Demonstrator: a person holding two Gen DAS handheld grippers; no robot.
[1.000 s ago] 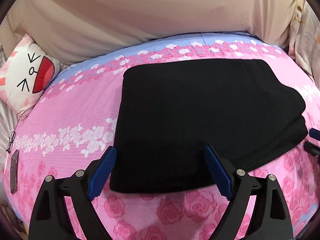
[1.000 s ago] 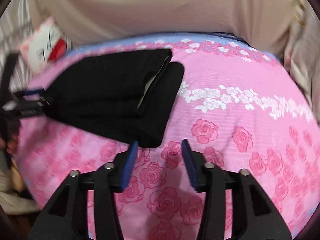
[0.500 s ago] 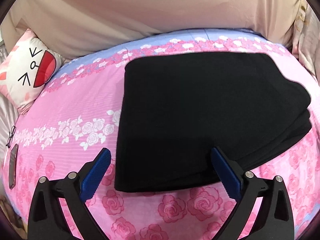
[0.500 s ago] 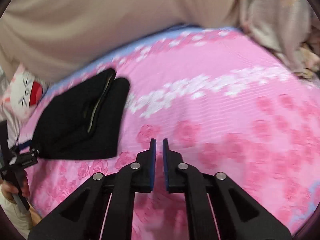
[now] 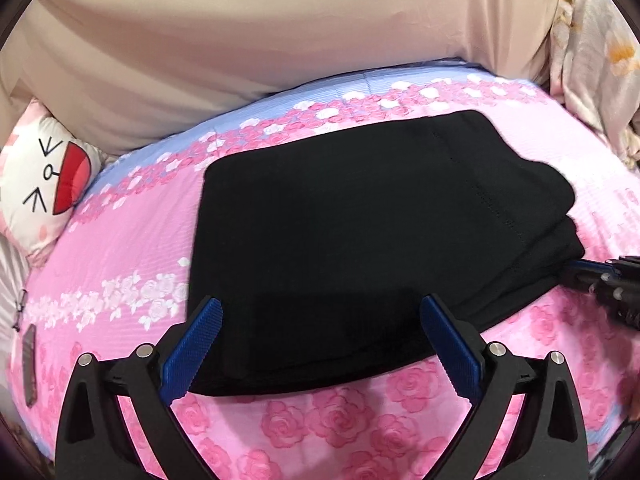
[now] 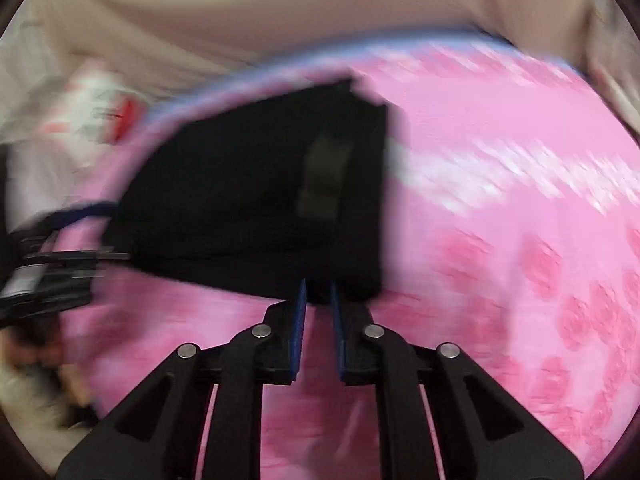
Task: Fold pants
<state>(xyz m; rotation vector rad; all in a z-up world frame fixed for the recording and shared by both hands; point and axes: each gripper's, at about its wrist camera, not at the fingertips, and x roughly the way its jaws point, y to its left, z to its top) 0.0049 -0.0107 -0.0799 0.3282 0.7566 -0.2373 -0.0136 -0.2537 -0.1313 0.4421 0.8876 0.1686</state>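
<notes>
Left wrist view: one folded black pair of pants (image 5: 360, 240) lies mid-bed on the pink rose-print bedsheet (image 5: 132, 256). The left claw (image 5: 320, 320) stands released at its near edge. One cat-face pillow (image 5: 44, 184) sits far left, sharp here.

Right wrist view, blurred: the right claw (image 6: 318, 292) is clenched at the pants' near edge, holding nothing visible.

A bed under a pink rose-print sheet (image 5: 120, 248), a beige headboard (image 5: 280, 32) at twelve o'clock, a cartoon-face pillow (image 5: 44, 176) at nine
</notes>
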